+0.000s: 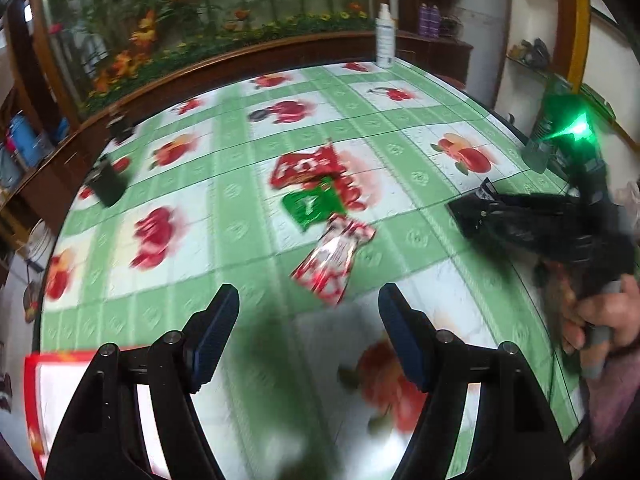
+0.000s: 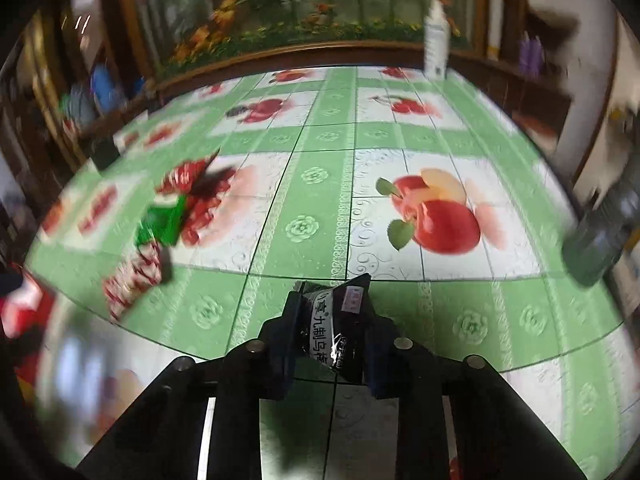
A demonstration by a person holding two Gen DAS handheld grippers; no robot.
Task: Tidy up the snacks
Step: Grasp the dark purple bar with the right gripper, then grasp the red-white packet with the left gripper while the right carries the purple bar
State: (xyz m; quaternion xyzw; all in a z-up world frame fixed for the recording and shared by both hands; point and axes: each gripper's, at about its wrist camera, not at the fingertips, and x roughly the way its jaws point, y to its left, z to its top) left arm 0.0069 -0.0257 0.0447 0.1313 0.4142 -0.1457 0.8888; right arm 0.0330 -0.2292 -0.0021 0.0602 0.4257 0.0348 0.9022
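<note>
The black snack packet (image 2: 334,332) bears white Chinese characters reading "九制乌梅".

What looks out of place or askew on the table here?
The snack packets lie in a loose, overlapping heap mid-table, at different angles: red, green, then red-and-white. The right gripper pinches a black packet. Nothing looks spilled or torn.

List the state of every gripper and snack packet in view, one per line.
left gripper: open, empty
right gripper: shut on black packet
green packet: lying on tablecloth, overlapping red packet
red-and-white packet: lying flat, untouched
white bottle: upright
</note>
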